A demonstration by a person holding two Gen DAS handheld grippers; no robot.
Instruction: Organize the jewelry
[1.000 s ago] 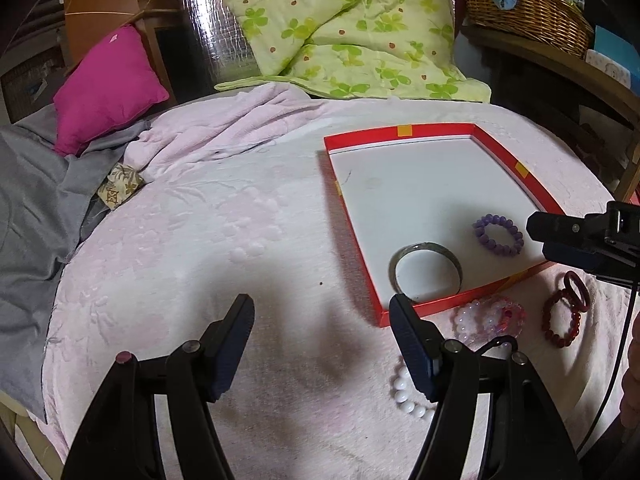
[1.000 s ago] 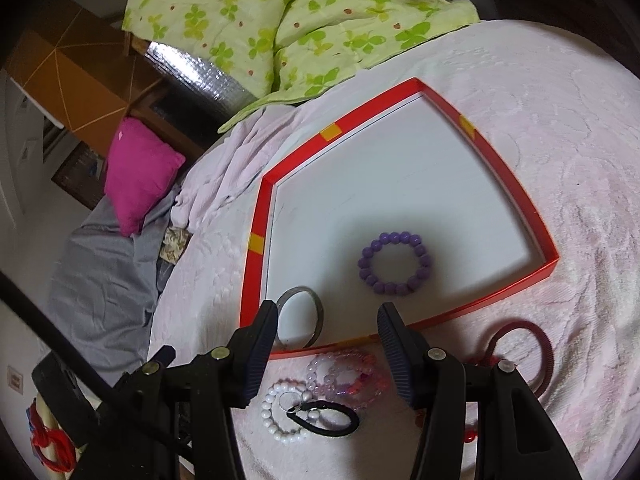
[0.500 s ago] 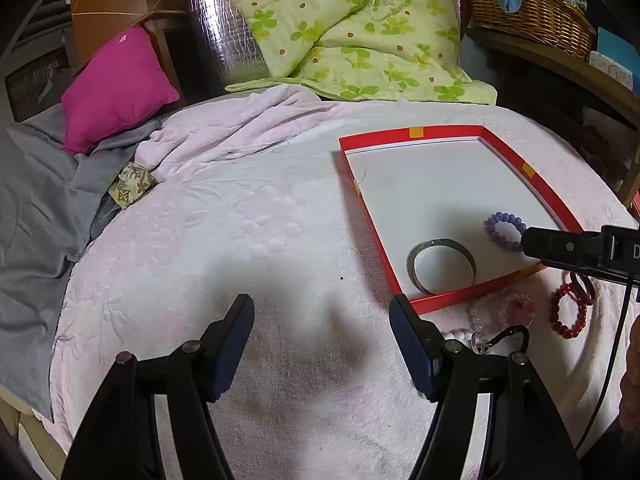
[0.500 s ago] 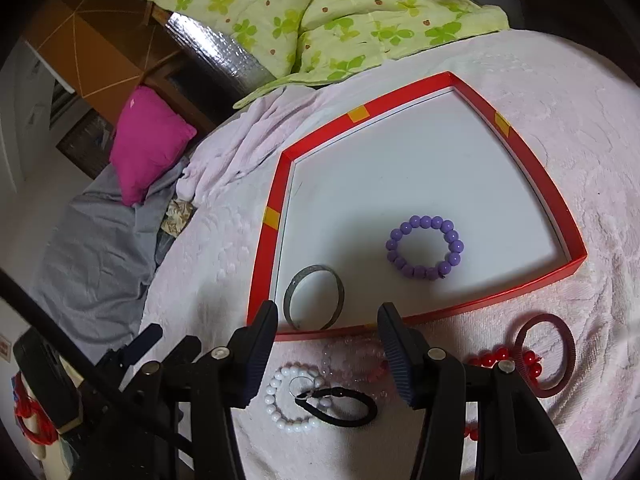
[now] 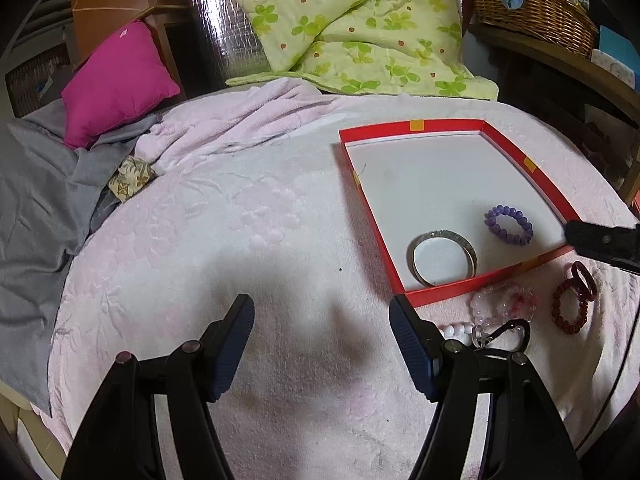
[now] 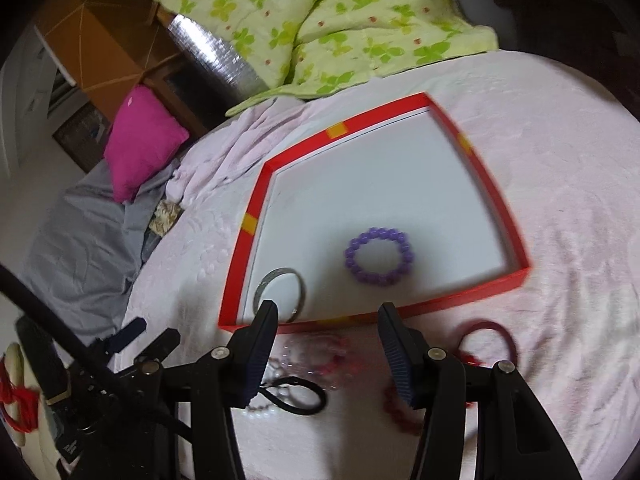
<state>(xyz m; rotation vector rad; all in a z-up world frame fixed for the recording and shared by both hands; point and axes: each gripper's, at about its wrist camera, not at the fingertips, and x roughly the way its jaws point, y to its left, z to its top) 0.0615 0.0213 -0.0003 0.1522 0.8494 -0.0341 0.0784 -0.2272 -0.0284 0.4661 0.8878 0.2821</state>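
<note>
A red-rimmed tray (image 5: 416, 125) (image 6: 248, 224) with a white floor lies on the pink blanket. In it lie a silver bangle (image 5: 442, 256) (image 6: 280, 289) and a purple bead bracelet (image 5: 509, 225) (image 6: 379, 256). In front of the tray lie a pink bead bracelet (image 5: 503, 304), a white bead bracelet (image 5: 456, 330), a black hair tie (image 5: 512, 330) (image 6: 292, 396), a dark red bead bracelet (image 5: 568, 306) and a red ring (image 5: 583, 276) (image 6: 488, 338). My left gripper (image 5: 322, 334) is open and empty over bare blanket. My right gripper (image 6: 328, 340) is open and empty above the loose pieces.
A pink cushion (image 5: 116, 80) and grey cloth (image 5: 36, 216) lie at the left. A green flowered quilt (image 5: 352, 28) is behind the tray. A wicker basket (image 5: 532, 4) stands on a shelf at the back right.
Both grippers have drawn back from the tray, so it looks smaller and farther. The right wrist view is now blurred by motion. Both grippers stay open and empty.
</note>
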